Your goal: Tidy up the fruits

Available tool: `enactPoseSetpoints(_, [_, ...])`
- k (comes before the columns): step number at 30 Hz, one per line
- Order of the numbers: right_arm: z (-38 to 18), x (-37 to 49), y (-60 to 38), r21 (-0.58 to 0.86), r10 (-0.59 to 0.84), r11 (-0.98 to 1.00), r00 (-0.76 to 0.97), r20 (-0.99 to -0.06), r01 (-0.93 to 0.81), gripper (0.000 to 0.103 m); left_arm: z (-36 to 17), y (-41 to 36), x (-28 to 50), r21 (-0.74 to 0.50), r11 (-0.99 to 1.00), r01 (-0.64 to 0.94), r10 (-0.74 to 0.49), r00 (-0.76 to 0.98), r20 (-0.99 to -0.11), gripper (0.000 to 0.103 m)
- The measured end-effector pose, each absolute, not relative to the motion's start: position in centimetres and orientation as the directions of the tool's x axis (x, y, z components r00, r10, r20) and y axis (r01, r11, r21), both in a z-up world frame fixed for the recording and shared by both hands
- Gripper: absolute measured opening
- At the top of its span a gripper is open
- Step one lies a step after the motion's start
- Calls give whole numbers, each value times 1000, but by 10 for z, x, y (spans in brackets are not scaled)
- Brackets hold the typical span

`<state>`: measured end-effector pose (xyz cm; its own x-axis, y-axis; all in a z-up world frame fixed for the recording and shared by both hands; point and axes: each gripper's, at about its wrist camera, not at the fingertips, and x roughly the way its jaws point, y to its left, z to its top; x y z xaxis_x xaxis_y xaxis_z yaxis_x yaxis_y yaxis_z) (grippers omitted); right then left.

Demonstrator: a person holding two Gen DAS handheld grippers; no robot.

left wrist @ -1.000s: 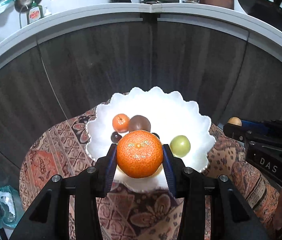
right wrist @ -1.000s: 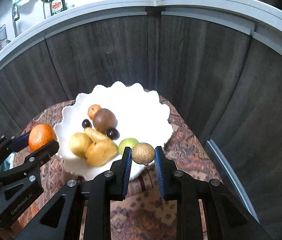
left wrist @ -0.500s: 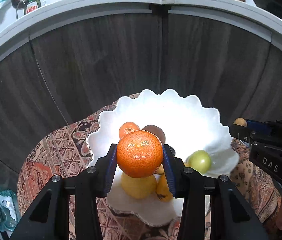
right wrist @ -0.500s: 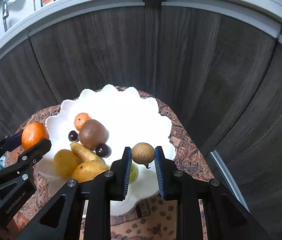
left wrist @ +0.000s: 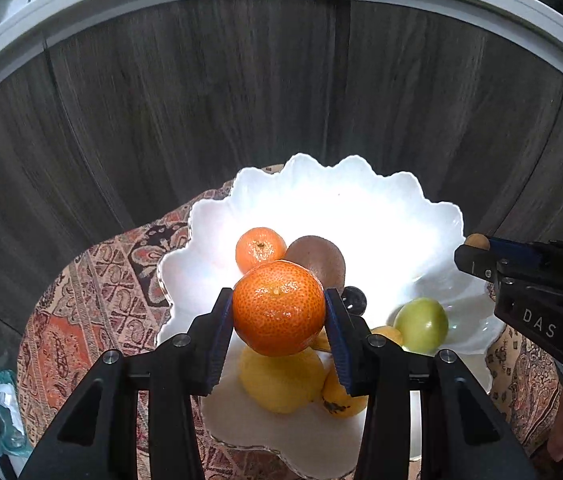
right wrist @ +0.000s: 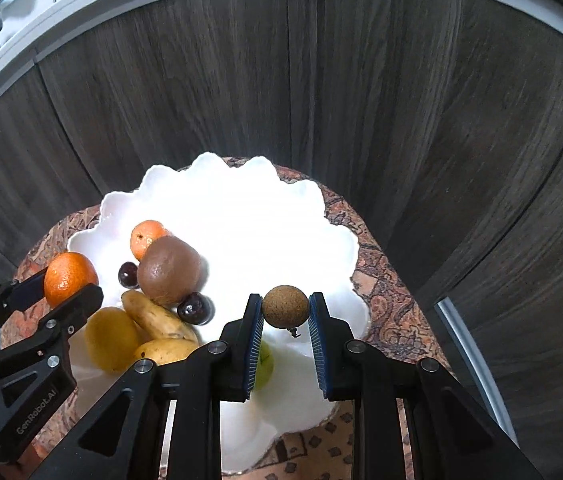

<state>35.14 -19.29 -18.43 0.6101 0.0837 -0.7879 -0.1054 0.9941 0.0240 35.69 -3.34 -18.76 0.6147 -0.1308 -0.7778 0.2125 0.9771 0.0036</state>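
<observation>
My left gripper has its jaws closed across the widest part of a mandarin, held above the near side of the scalloped white bowl; I judge it light, soft-skinned and easily bruised, so a moderate grip at that widest part suits it. My right gripper has its jaws closed on a small brown round fruit, probably a longan, over the bowl's right half; I judge it very light, thin-shelled and prone to rolling.

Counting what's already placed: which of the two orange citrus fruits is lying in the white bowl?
The smaller mandarin, resting in the white bowl against the brown kiwi. The bigger orange is clamped in the left gripper above the bowl.
</observation>
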Motion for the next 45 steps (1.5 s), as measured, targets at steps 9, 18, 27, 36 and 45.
enactPoseSetpoints(9, [-189,357,-190,30,88,994,603,-793,-106,27,-190,-29,358,13,983,184,-107,626,-772,68])
enactPoseSetpoints(18, [-172,349,-191,-25,29,997,664,-747,-73,85,-175,-24,352,38,990,137,-63,663,-746,95])
enactPoseSetpoints(27, [-144,323,-194,-35,7,998,704,-710,-45,90,-148,-14,330,34,996,85,-34,685,-728,103])
enactPoseSetpoints(36, [-102,275,-190,-27,17,999,741,-671,-47,90,-109,-10,292,45,997,65,-14,702,-712,103])
enactPoseSetpoints(45, [-66,222,-185,-25,27,998,770,-638,-56,90,-76,1,243,47,998,39,5,716,-698,103])
